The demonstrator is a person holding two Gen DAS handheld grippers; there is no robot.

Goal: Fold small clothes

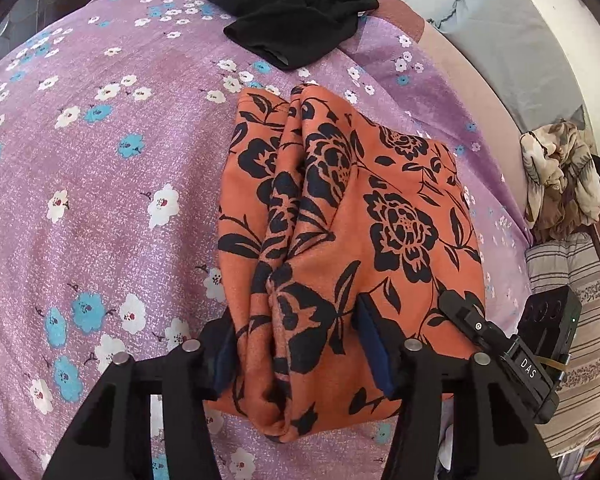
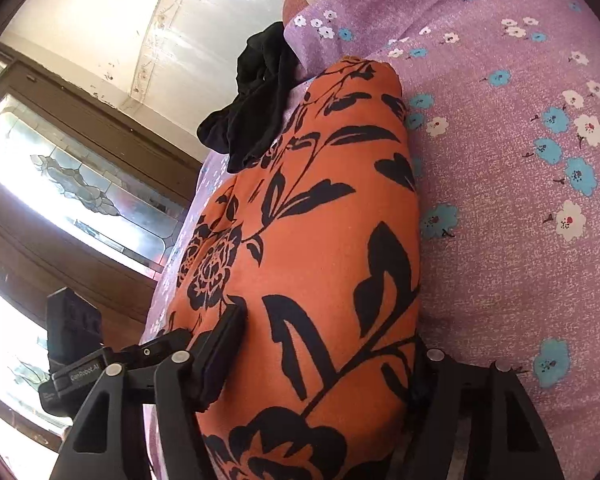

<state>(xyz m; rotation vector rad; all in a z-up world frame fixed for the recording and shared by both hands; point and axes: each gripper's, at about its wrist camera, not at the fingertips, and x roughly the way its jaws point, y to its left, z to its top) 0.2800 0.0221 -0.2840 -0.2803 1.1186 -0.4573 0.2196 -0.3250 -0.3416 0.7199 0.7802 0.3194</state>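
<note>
An orange garment with black flowers (image 1: 340,216) lies folded into a rough rectangle on the purple floral bedsheet (image 1: 100,200). My left gripper (image 1: 296,344) straddles its near edge with the jaws apart and bunched cloth between the pads. The right gripper (image 1: 496,336) shows at the garment's right edge. In the right wrist view the same garment (image 2: 312,248) fills the middle, and my right gripper (image 2: 320,356) has its jaws wide apart around the cloth's near end. The left gripper (image 2: 84,356) shows at the left there.
A crumpled black garment (image 1: 296,12) lies on the sheet beyond the orange one; it also shows in the right wrist view (image 2: 256,100). A beige patterned cloth heap (image 1: 560,176) and striped bedding (image 1: 572,320) lie off the right. A wooden window frame (image 2: 80,128) stands beyond the bed.
</note>
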